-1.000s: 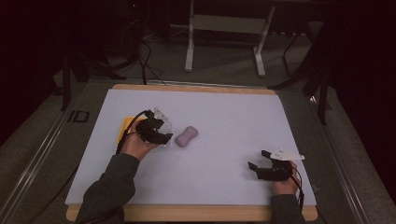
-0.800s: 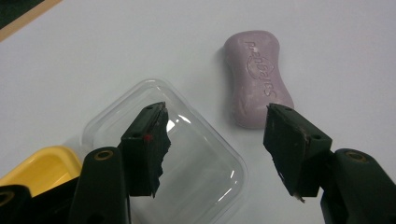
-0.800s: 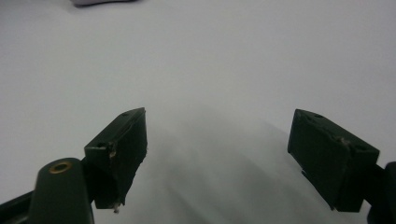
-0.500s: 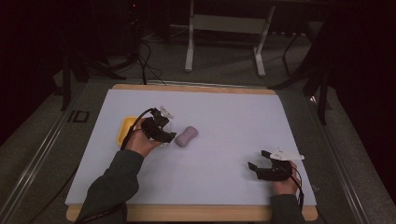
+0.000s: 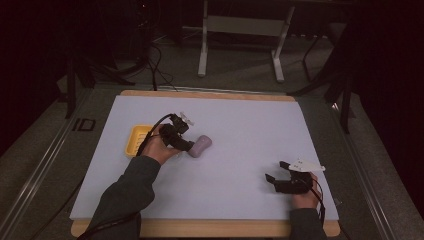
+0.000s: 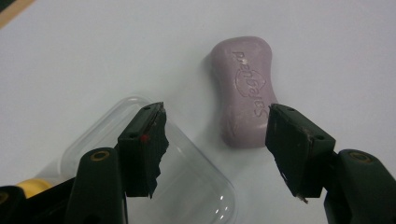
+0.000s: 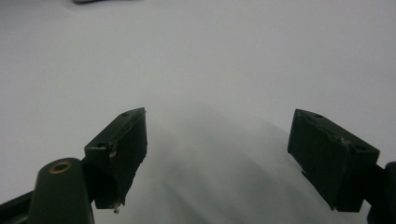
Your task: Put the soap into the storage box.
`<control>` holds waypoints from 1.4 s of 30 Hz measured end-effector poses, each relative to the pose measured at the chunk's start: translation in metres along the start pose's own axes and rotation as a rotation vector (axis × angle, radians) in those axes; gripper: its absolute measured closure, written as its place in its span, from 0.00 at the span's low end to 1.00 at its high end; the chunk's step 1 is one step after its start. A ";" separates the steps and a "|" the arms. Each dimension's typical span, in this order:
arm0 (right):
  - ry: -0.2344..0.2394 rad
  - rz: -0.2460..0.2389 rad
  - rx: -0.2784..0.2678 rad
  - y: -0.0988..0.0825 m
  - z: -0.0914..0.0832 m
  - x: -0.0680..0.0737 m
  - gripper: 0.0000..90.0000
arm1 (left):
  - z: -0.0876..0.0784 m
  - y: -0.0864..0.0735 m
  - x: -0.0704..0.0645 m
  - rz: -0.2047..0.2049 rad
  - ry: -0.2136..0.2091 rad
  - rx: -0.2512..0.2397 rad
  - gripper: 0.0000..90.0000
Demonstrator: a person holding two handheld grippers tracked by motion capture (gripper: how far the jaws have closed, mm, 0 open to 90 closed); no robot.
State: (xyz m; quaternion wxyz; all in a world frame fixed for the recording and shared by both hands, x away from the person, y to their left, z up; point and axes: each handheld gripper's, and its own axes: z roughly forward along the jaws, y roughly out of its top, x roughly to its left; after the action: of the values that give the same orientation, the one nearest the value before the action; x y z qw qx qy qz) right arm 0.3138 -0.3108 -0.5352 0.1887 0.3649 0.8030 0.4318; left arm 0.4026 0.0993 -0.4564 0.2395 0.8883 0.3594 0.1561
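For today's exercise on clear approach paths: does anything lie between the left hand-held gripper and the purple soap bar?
Nothing visible does. The left hand-held gripper stands open, the soap bar just ahead on bare mat. A clear plastic lid lies under its left-hand jaw, beside the bar, not in the path.

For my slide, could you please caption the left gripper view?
Open hand-held gripper approaching a purple soap bar.

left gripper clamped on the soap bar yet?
No: in the left gripper view the soap bar lies on the white mat, ahead of the left gripper, untouched by its open jaws.
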 end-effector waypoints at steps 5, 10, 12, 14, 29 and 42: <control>-0.001 -0.001 0.001 0.000 0.000 0.000 0.22 | 0.007 0.005 -0.002 -0.005 -0.009 0.021 0.41; -0.002 -0.003 0.003 0.000 0.000 0.000 0.22 | 0.012 0.010 -0.002 -0.011 -0.013 0.033 0.39; -0.002 -0.005 0.004 0.000 0.000 0.000 0.22 | 0.014 0.012 -0.002 -0.011 -0.017 0.043 0.39; -0.002 -0.004 0.004 0.000 0.000 0.000 0.22 | 0.018 0.015 -0.003 -0.015 -0.023 0.056 0.38; -0.003 -0.005 0.012 0.000 0.001 0.001 0.22 | 0.043 0.029 -0.004 -0.021 -0.043 0.133 0.30; -0.002 -0.004 0.014 0.001 0.002 0.000 0.22 | 0.060 0.041 -0.005 -0.022 -0.085 0.213 0.30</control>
State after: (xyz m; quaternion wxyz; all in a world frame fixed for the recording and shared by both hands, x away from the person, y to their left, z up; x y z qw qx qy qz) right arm 0.3147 -0.3094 -0.5357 0.1875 0.3650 0.8066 0.4255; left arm 0.4488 0.0512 -0.4847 0.1605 0.9106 0.3731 0.0768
